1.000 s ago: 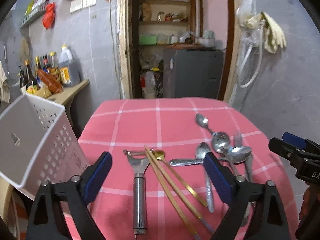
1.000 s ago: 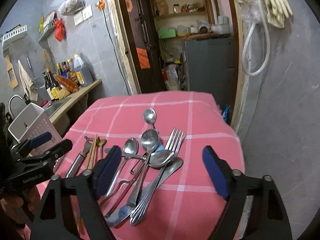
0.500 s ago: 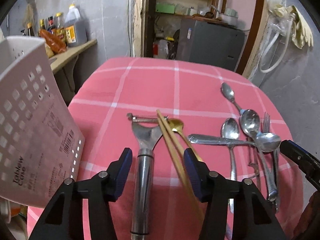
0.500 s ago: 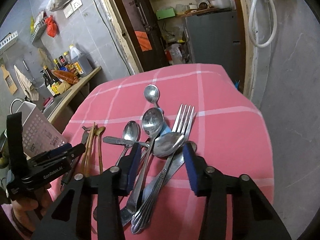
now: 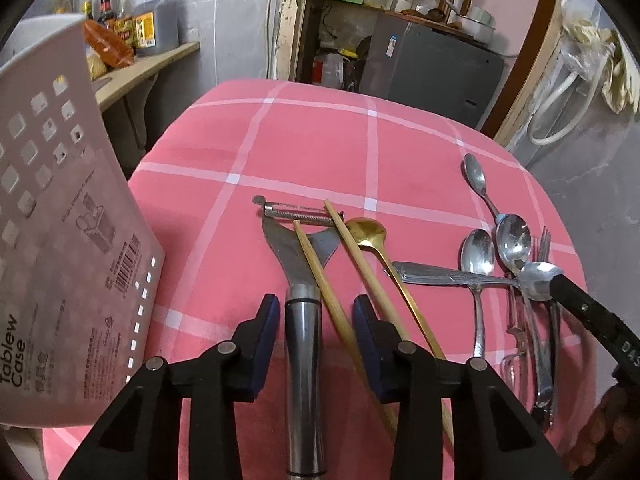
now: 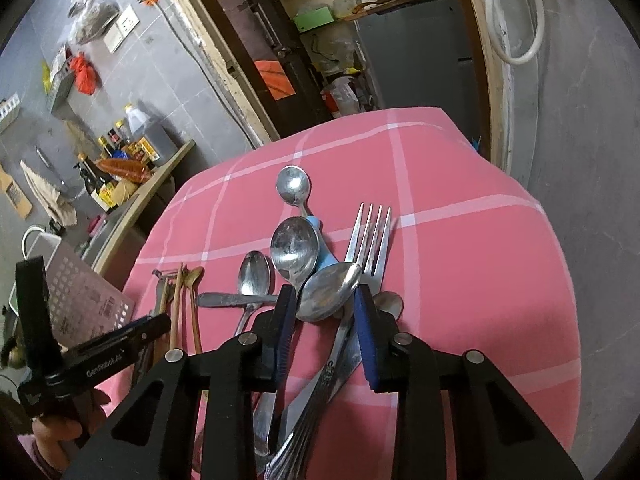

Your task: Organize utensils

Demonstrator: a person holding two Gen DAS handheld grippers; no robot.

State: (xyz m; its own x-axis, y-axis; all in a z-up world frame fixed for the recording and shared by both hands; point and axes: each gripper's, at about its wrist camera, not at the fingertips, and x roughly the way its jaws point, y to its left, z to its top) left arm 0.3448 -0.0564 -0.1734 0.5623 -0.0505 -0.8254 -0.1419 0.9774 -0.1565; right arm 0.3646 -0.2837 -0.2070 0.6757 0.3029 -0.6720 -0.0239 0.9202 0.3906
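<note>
Fingers [image 5: 267, 320] astride lengthwise peeler [image 5: 302, 320]

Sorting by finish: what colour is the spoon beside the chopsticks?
Gold; the spoon shows best in the left wrist view.

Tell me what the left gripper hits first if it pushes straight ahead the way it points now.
Probably the peeler: its steel handle already lies between the left gripper's open jaws, with one wooden chopstick crossing it. Further along comes the peeler's blade; height above the cloth is hard to judge.

The cloth [image 5: 320, 152] is pink with white checks; the spoon [image 5: 366, 232] is gold, the chopsticks [image 5: 320, 272] tan, the case [image 5: 60, 240] white.
</note>
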